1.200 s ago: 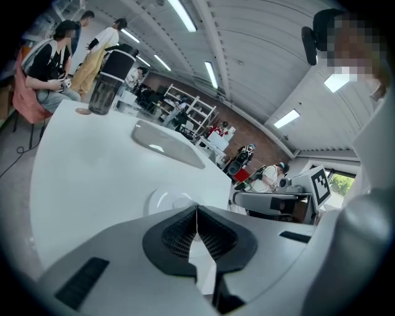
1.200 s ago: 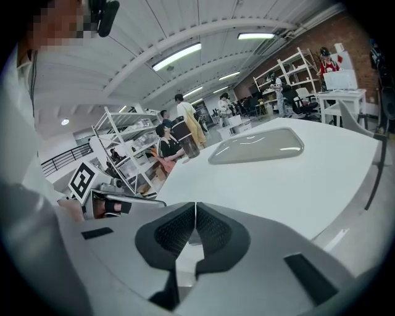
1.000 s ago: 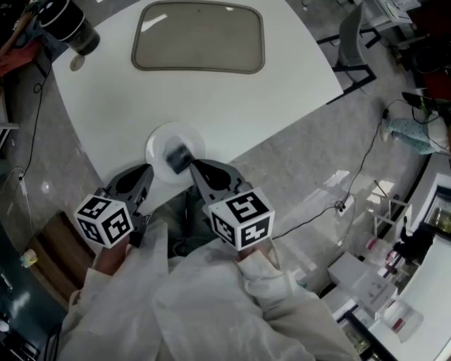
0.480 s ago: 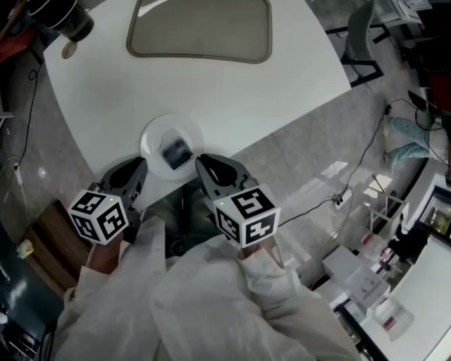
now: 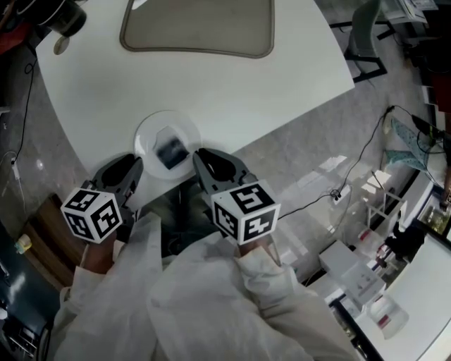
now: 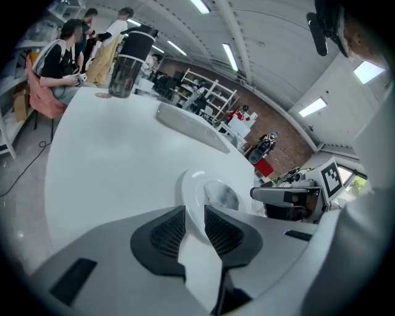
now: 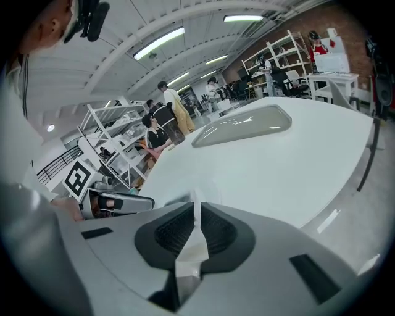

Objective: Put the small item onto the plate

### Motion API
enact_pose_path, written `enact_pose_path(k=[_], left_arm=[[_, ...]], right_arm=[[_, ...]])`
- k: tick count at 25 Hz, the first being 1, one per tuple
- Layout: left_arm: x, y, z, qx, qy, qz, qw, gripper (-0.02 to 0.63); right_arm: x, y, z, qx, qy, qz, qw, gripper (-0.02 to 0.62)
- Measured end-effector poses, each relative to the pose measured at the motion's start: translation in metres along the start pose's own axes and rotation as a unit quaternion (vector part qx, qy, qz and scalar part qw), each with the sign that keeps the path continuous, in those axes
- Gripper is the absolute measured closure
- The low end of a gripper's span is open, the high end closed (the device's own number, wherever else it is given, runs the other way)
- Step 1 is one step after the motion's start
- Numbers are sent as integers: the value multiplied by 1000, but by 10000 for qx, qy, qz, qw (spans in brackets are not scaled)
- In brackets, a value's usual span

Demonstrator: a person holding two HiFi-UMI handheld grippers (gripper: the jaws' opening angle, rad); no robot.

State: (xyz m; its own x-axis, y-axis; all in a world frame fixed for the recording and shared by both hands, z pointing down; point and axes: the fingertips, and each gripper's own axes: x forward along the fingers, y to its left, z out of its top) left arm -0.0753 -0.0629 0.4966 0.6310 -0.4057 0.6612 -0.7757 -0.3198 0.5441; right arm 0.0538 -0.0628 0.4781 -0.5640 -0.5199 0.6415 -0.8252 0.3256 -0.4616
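A small dark grey item (image 5: pixel 171 152) lies on the white plate (image 5: pixel 144 134), which sits at the near edge of the white table (image 5: pixel 232 84). My left gripper (image 5: pixel 134 162) is just short of the plate's near left rim, jaws almost together and holding nothing. My right gripper (image 5: pixel 198 155) is beside the plate's right rim, shut and empty, its tip a little apart from the item. In the left gripper view the plate (image 6: pixel 196 184) and the item (image 6: pixel 221 196) lie right beyond the left gripper (image 6: pixel 194 216). The right gripper (image 7: pixel 197 213) looks across the table.
A grey oval tray (image 5: pixel 196 25) lies further back on the table. A dark jug (image 5: pixel 67 17) stands at the far left corner. Cables run over the floor at the right. People sit and stand by shelves (image 6: pixel 68 52) beyond the table.
The right gripper has drawn back slightly from the dark item, which stays on the plate. The left gripper has also slid back a little toward me.
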Motion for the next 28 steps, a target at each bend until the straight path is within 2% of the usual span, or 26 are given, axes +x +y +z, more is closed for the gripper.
enact_pose_path(k=[6, 9, 11, 28], left_arm=[[2, -4, -3, -191, 79, -11, 9998, 514], [1, -3, -2, -211, 104, 2, 9997, 511], [0, -1, -1, -207, 101, 38, 9997, 511], [-1, -1, -1, -522, 65, 103, 9986, 499]], right_arm=[[-2, -11, -3, 120, 75, -147, 9998, 571], [0, -12, -5, 151, 169, -161, 9996, 518], [3, -13, -5, 152, 213, -191, 9995, 506], [20, -16, -7, 199, 500, -110, 9985, 500]])
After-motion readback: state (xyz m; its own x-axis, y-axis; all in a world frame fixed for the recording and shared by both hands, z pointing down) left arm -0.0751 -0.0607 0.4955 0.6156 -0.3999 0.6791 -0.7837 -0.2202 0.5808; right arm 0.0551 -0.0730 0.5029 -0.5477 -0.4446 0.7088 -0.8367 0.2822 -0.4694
